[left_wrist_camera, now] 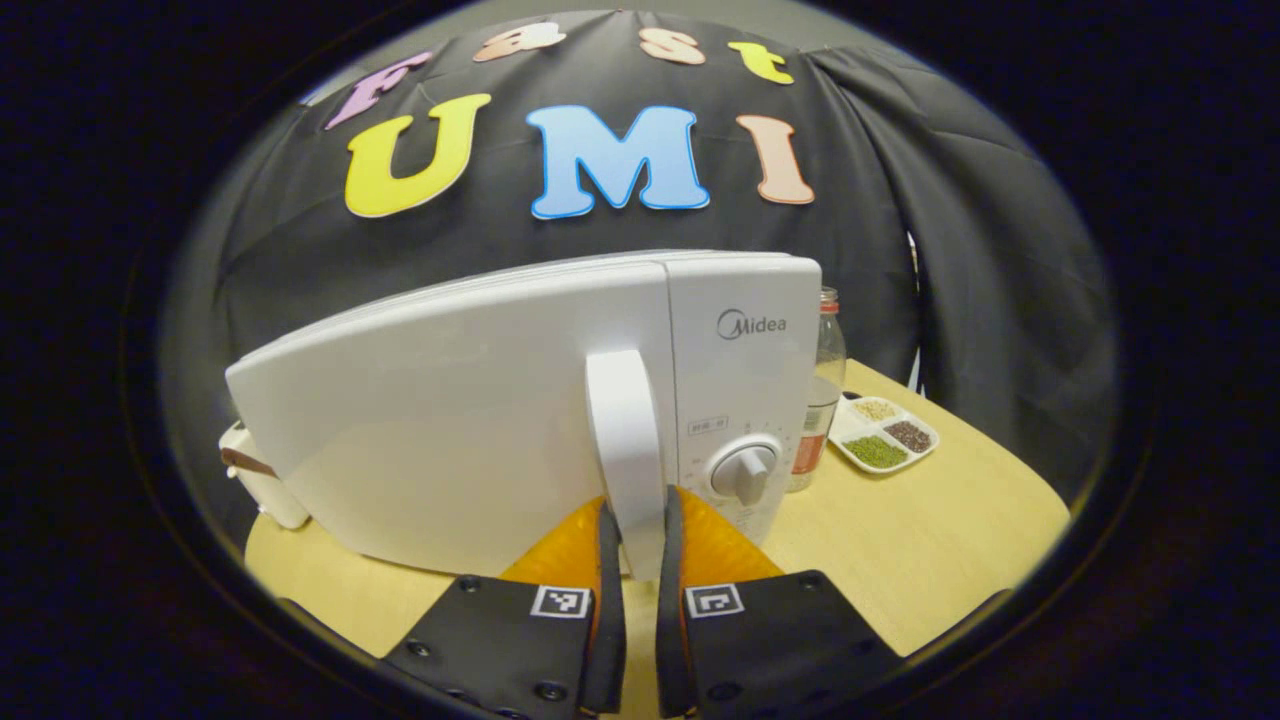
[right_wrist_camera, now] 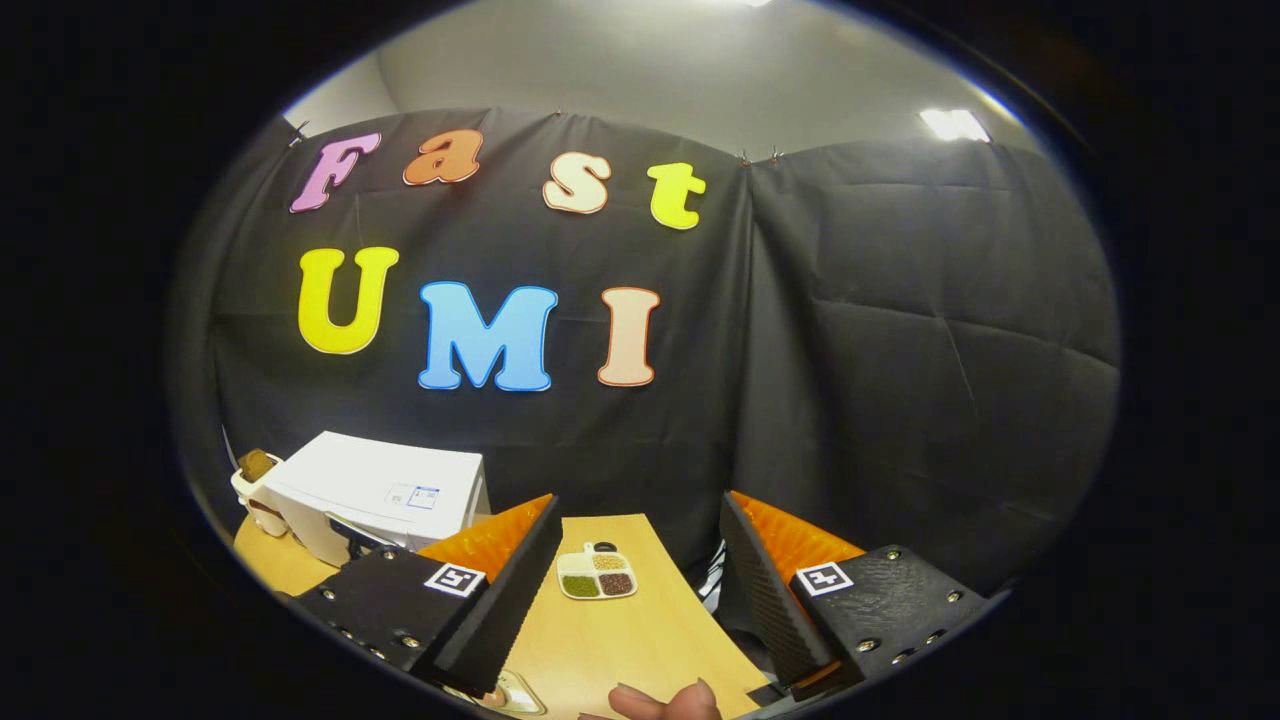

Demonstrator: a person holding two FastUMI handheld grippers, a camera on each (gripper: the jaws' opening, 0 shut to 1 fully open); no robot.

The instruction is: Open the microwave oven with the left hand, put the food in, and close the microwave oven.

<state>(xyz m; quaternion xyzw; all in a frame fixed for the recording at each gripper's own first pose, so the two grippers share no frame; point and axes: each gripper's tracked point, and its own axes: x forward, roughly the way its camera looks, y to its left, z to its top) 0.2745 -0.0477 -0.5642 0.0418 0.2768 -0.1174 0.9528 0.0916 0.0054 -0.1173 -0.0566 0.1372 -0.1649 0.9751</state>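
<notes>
Around your microwave oven (left_wrist_camera: pixel 520 400) you have several things on the wooden table (left_wrist_camera: pixel 930 540). Just beside its right wall stands a clear bottle (left_wrist_camera: pixel 822 390), upright, and near it lies a white divided dish (left_wrist_camera: pixel 883 434) with 3 kinds of grains or beans in its compartments. At the left rear corner of the oven you see a white appliance (left_wrist_camera: pixel 262 480) with a brown part; what it is, you cannot tell.

The oven stands on the table with its front turned toward your left gripper (left_wrist_camera: pixel 640 525). Its long axis runs left to right. The white vertical handle (left_wrist_camera: pixel 625 450) sits between the door and the control panel, and a round knob (left_wrist_camera: pixel 745 470) is just right of it. Your left gripper is closed narrow on this handle, 1 finger pressing on each side.

In the right gripper view, your right gripper (right_wrist_camera: pixel 635 590) is held high and its fingers stand wide apart, holding nothing. Between them you see the divided dish (right_wrist_camera: pixel 597 574) on the table, and the oven (right_wrist_camera: pixel 375 495) far at the left. A fingertip (right_wrist_camera: pixel 665 703) shows at the bottom edge.
</notes>
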